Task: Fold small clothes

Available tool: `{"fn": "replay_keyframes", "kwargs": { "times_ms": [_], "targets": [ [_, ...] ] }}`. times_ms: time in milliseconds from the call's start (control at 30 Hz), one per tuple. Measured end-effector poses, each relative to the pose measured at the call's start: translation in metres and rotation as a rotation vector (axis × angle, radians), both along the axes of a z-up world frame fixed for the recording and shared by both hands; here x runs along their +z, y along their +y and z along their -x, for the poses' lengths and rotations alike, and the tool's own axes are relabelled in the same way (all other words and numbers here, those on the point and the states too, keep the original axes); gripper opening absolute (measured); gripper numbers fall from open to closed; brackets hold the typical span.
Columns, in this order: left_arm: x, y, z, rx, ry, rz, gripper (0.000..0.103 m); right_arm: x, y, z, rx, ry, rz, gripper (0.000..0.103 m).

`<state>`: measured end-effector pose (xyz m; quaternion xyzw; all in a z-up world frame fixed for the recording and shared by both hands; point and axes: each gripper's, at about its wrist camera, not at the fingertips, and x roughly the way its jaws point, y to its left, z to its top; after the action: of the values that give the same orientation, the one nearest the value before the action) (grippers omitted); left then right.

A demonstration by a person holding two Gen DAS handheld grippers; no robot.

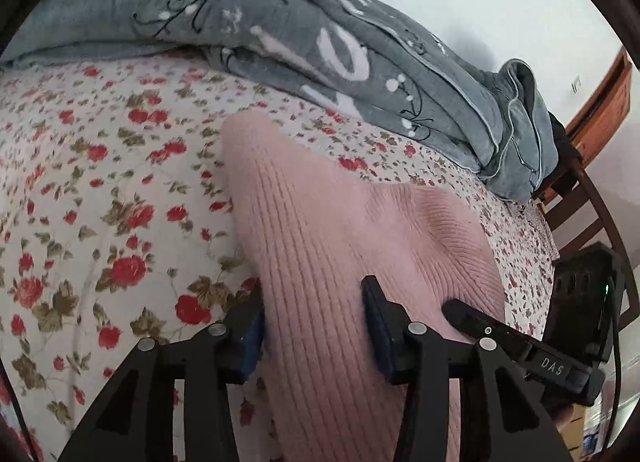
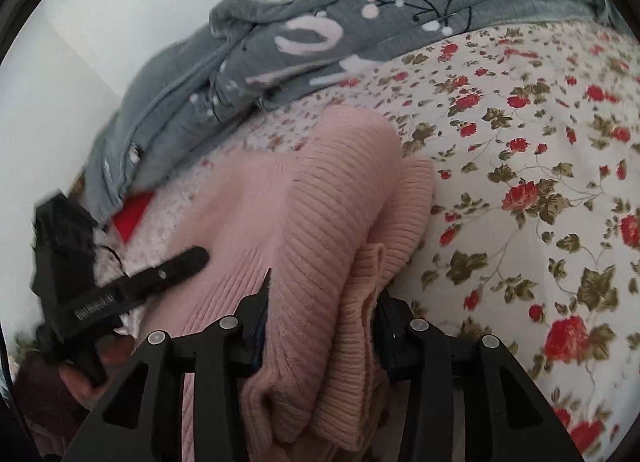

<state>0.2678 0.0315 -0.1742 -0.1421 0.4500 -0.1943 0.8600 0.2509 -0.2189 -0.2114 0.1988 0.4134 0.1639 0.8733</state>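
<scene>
Lying on the floral bedsheet (image 1: 100, 189), pink ribbed knit sweater (image 1: 320, 221) running lengthwise away from both grippers toward the grey quilt (image 1: 280, 33); left gripper (image 1: 316, 326) clenched on its near edge, right gripper (image 2: 320, 326) likewise clamping bunched folds, equally near

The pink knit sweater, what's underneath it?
The pink knit sweater lies on a floral bedsheet, which shows all around it. Whatever is directly beneath the knit is covered, so nothing else can be confirmed.
</scene>
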Motion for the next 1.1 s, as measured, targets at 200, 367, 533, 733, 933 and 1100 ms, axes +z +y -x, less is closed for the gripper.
{"fn": "replay_keyframes", "kwargs": {
  "times_ms": [200, 367, 533, 733, 933, 1100],
  "targets": [
    [0.031, -0.002, 0.026, 0.009, -0.103, -0.118, 0.046, 0.029, 0.018, 0.023, -0.027, -0.096, 0.212, 0.05],
    [0.056, 0.005, 0.06, -0.034, -0.185, -0.081, 0.049, 0.066, 0.046, 0.08, 0.005, -0.365, 0.375, 0.05],
    [0.045, -0.01, 0.084, -0.09, -0.2, -0.044, 0.049, 0.052, 0.069, 0.111, 0.127, -0.43, 0.364, 0.046],
    [0.018, -0.027, 0.101, -0.094, -0.201, -0.17, 0.048, 0.003, 0.071, 0.106, 0.097, -0.315, 0.577, 0.027],
    [0.016, -0.033, 0.112, -0.095, -0.203, -0.236, 0.049, 0.005, 0.07, 0.109, 0.079, -0.306, 0.596, 0.025],
    [0.013, -0.029, 0.124, -0.102, -0.195, -0.235, 0.051, 0.007, 0.058, 0.113, 0.062, -0.28, 0.528, 0.025]
  ]
}}
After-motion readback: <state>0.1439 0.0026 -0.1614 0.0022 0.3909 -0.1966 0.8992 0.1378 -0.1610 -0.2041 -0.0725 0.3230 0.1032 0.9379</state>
